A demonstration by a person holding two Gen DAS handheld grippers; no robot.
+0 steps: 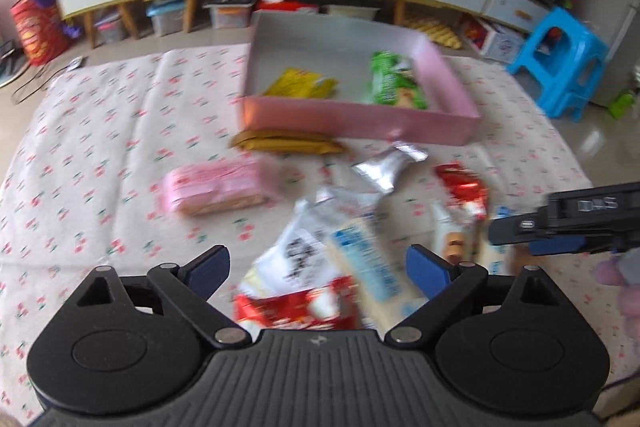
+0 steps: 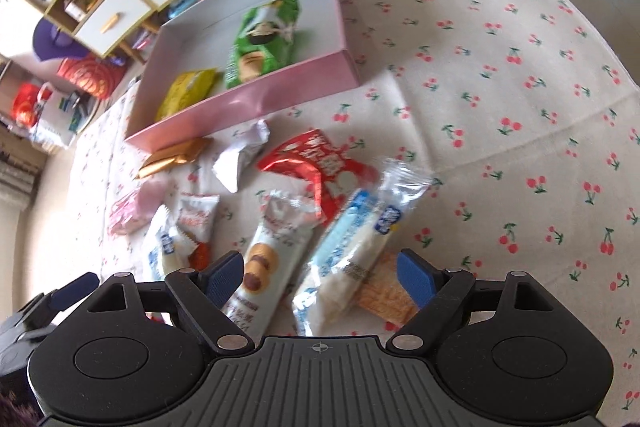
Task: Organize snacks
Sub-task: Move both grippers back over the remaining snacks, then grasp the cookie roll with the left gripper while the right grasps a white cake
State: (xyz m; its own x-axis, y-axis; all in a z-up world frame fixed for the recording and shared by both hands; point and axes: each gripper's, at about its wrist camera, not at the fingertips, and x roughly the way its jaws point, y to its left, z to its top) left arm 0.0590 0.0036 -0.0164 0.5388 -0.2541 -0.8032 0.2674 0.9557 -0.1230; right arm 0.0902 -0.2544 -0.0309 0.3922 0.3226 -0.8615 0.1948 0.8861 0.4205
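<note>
Mid-sorting, both grippers' fingers apart and empty: right gripper (image 2: pixel 320 277) low-centre over blue-white packet (image 2: pixel 348 259), awaiting closure, then pink box (image 2: pixel 256 99) upper left.

Pink box (image 2: pixel 256 95) at 11 o'clock holds green pkt (image 2: pixel 262 41) & yellow pkt (image 2: pixel 188 93). Loose snack pkts (image 2: pixel 320 167) lie flat on cloth below it, 12 o'clock.

The cherry-print cloth (image 2: pixel 500 75) to the right of the pink box (image 2: pixel 256 99) is left bare, so passage is offered there. Between box and tongs, the cloth is crowded by a red packet (image 2: pixel 320 163), a silver wrapper (image 2: pixel 240 155) and a gold bar (image 2: pixel 172 157). Inside the box, room is taken by a green packet (image 2: pixel 260 43) and a yellow packet (image 2: pixel 188 93).
</note>
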